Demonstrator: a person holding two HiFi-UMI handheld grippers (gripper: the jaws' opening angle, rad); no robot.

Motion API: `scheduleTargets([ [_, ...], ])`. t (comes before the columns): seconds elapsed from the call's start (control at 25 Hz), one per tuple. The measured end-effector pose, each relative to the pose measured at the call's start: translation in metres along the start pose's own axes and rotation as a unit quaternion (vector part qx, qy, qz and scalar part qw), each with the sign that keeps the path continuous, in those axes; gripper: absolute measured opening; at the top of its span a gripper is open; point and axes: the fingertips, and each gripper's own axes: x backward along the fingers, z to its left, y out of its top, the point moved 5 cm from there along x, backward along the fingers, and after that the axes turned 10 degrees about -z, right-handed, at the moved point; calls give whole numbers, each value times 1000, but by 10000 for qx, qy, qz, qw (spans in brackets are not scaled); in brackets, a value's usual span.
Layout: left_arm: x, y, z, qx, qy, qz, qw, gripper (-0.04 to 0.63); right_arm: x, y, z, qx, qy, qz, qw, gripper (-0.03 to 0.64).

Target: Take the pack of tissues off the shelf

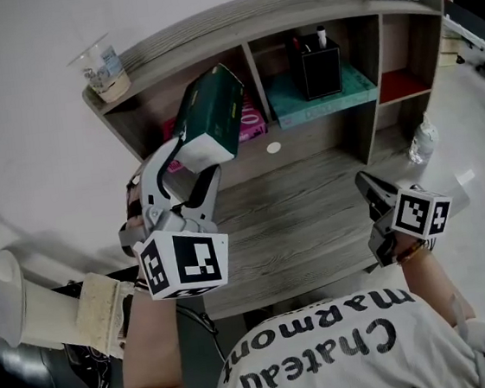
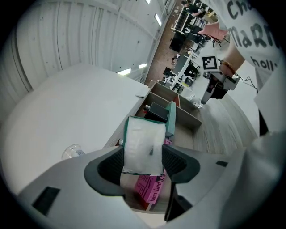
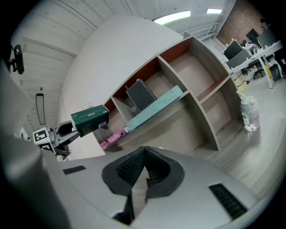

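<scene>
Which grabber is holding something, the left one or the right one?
The left gripper: its jaws clamp the green pack of tissues. The right gripper has its jaws together with nothing between them.

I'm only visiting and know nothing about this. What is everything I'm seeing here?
shelf: one, grey wood, on the desk
pack of tissues: one, dark green, held before the shelf's left compartment
book: one, pink, left compartment
flat box: one, teal, middle compartment
pen holder: one, black, on the flat box
plastic cup: one, clear, shelf top, left end
bottle: one, clear, beside the shelf's right end
left gripper: one, white, jaws shut on the pack of tissues
right gripper: one, black, jaws together, empty, over the desk
</scene>
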Motion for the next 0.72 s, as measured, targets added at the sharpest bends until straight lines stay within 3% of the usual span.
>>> scheduleTargets([
  [0.12,7,1,6,242,-25,-120,9996,272,0,-5,25,9,178,27,9998,8],
  [0.4,32,5,20,429,-46,-383,9983,272,3,-17,72,-57,400,28,9992,8],
  [0.56,48,8,20,448,-76,-476,9978,272,8,-26,104,-111,791,78,9968,8],
  [0.72,67,14,19,400,-105,-596,9974,272,21,-39,123,114,787,164,9967,8],
])
